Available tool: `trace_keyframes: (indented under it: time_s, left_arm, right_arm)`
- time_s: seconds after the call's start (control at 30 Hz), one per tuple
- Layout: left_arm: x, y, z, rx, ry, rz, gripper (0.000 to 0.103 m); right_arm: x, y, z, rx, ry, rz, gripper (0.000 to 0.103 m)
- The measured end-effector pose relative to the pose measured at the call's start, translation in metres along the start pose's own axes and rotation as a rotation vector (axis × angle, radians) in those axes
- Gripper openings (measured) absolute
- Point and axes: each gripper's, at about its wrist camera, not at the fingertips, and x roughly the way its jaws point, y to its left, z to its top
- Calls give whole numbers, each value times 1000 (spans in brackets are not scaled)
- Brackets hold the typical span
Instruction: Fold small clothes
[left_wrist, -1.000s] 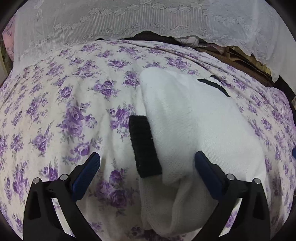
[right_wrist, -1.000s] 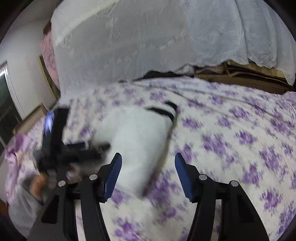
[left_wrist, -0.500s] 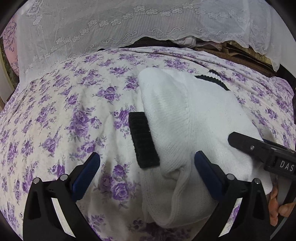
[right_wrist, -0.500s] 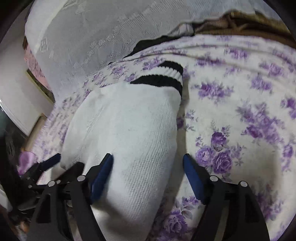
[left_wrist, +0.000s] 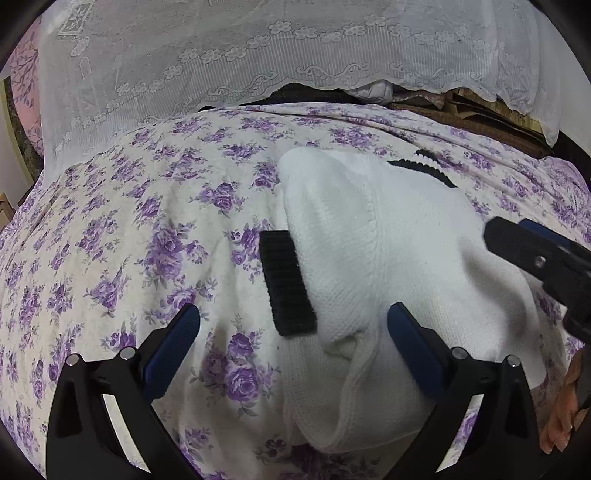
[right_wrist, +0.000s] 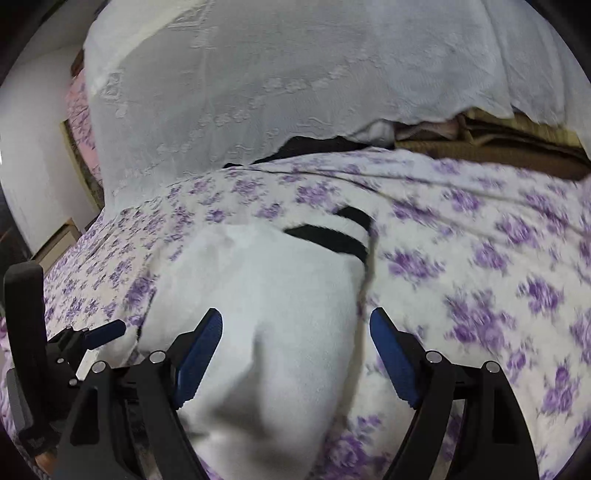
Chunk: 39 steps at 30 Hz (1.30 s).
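From the left wrist, the left tool (left_wrist: 293, 334) has its two blue fingers (left_wrist: 173, 350) spread wide and grips nothing. A white sweater (left_wrist: 384, 266) lies folded on the bed (left_wrist: 110, 229), which has a sheet with purple flowers. The sweater fills the picture from the middle out to 4 o'clock. Its black cuff (left_wrist: 286, 282) lies flat at the middle, just above the gap between the fingers. The right-hand finger sits over the white knit. A black striped edge (left_wrist: 421, 166) shows at 1 o'clock. The right tool (left_wrist: 532, 254) pokes in at 3 o'clock, over the sweater's far side, with a bit of a hand (left_wrist: 561, 417) below it. A white lace cover (left_wrist: 258, 55) hangs at 12 o'clock.

From the right wrist (this picture is blurry), the right tool (right_wrist: 295, 358) is spread wide and has just been opening. The sweater (right_wrist: 258, 314) lies between its fingers (right_wrist: 199, 350), but they do not seem to pinch it. The left tool (right_wrist: 92, 339) shows at 8 o'clock.
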Motion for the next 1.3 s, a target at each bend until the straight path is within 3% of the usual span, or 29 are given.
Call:
trace_keyframes:
  time_s: [0.2, 0.33, 0.5, 0.63, 0.7, 0.77, 0.87, 0.97, 1.07, 1.1, 1.2, 1.3]
  left_arm:
    - [-6, 14, 10, -69, -51, -4, 99]
    - [16, 20, 12, -77, 12, -36, 99]
    - [11, 6, 8, -20, -36, 26, 99]
    - [-5, 13, 8, -51, -75, -42, 99]
    - [-10, 17, 9, -67, -105, -33, 99]
    - [5, 18, 11, -74, -40, -27, 99]
    - [27, 30, 12, -153, 68, -154, 99]
    - [32, 44, 12, -224, 111, -257, 98]
    - [33, 52, 12, -297, 151, -498, 98]
    - [35, 49, 12, -292, 164, -530, 98]
    - [49, 37, 8, -261, 232, -534, 98]
    - [53, 33, 7, -251, 245, -520, 98]
  right_arm:
    - [20, 17, 17, -48, 21, 10, 83]
    - [50, 15, 8, -44, 106, 20, 84]
    - [50, 15, 4, -76, 98, 14, 84]
    - [29, 13, 6, -59, 34, 19, 83]
    - [20, 6, 9, -39, 4, 16, 83]
    - [25, -6, 12, 2, 29, 14, 86]
    - [64, -25, -3, 76, 213, 63, 95]
    - [62, -39, -1, 158, 215, 127, 94]
    - [54, -44, 3, 196, 201, 161, 95]
    - [55, -46, 3, 217, 214, 184, 95]
    - [58, -58, 0, 311, 247, 256, 95]
    - [60, -67, -3, 356, 255, 306, 95]
